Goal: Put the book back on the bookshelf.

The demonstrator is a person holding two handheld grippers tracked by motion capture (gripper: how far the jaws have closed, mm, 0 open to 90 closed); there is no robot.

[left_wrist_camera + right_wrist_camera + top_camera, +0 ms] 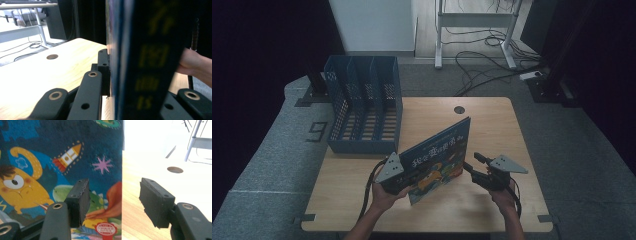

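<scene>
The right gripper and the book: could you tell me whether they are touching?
Apart. In the right gripper view the gripper is open around the book edge, with gaps on both sides.

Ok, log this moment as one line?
left hand-held gripper: shut on blue picture book, upright | right hand-held gripper: open at its edge | blue slotted file rack: empty

The high view looks forward and down from above the person's side, taking in the whole bench point(492, 210), the blue file rack point(364, 107) at its far left and the floor beyond; the left gripper view rides low, pressed close against the picture book point(140, 60), facing across the bench top toward its round hole point(52, 56). The right gripper view sits close to the book's cover and shares that hole with both others.
</scene>
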